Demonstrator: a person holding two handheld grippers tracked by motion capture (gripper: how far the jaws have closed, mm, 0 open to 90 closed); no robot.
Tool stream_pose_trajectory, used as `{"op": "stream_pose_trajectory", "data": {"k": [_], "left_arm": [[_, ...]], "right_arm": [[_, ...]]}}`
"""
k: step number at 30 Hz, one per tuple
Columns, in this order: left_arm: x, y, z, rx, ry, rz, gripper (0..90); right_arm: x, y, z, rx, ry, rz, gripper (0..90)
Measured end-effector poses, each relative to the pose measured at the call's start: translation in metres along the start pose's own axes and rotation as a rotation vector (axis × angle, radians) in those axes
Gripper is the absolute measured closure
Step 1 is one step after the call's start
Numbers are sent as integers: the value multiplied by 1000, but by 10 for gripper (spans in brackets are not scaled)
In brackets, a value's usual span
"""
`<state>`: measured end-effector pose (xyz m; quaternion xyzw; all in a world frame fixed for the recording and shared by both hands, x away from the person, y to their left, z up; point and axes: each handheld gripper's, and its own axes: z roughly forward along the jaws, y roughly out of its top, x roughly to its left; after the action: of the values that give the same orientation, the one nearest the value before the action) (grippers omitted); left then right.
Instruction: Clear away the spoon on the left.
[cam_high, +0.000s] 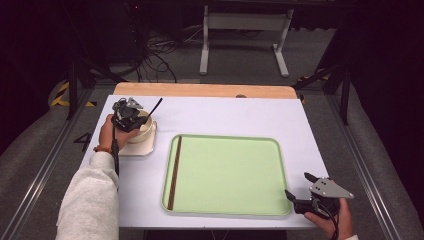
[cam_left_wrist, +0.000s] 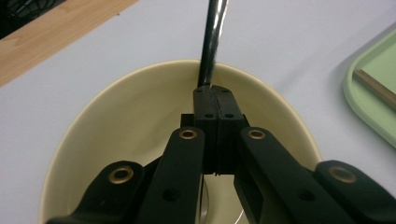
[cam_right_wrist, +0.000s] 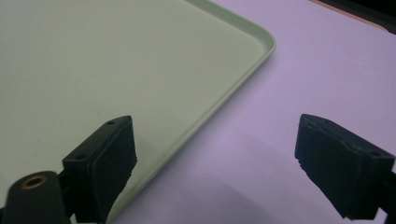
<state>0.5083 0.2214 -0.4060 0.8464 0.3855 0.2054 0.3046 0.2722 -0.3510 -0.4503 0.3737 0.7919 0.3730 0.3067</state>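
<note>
A cream bowl (cam_high: 143, 131) (cam_left_wrist: 116, 98) stands on a white square plate (cam_high: 134, 149) at the table's left. A black utensil handle (cam_high: 156, 106) (cam_left_wrist: 213, 42) leans out over the bowl's far rim. My left gripper (cam_high: 131, 120) (cam_left_wrist: 215, 100) reaches down into the bowl and is shut on the lower part of that handle; what the utensil ends in is hidden. Off the near right corner of a green tray (cam_high: 227, 175) (cam_right_wrist: 116, 60), my right gripper (cam_high: 297, 184) (cam_right_wrist: 215, 154) is open with nothing between its jaws.
A pair of brown chopsticks (cam_high: 174, 172) (cam_left_wrist: 373, 86) lies along the tray's left inner edge. The white table top (cam_high: 225, 117) (cam_right_wrist: 303, 70) ends in a wooden strip (cam_high: 200, 90) at the back. Cables and a table frame lie on the floor beyond.
</note>
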Motion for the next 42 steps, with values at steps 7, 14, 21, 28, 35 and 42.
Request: {"op": "stream_pose_trajectory", "data": {"k": [7, 14, 21, 28, 35, 42], "left_arm": [[4, -2, -15, -61, 0, -38, 900], [0, 0, -36, -138, -7, -48, 900], [-4, 2, -38, -121, -17, -16, 900], [-2, 2, -11, -17, -15, 20, 900], [-1, 1, 4, 57, 6, 44, 752], [0, 2, 19, 114, 62, 55, 639]], "right_arm": [[0, 0, -1, -1, 0, 0, 129], [1, 0, 0, -2, 0, -4, 130], [1, 1, 1, 2, 4, -3, 130], [0, 0, 1, 5, 5, 0, 129], [-1, -2, 0, 8, 5, 4, 128], [-1, -3, 1, 16, 3, 9, 128]]}}
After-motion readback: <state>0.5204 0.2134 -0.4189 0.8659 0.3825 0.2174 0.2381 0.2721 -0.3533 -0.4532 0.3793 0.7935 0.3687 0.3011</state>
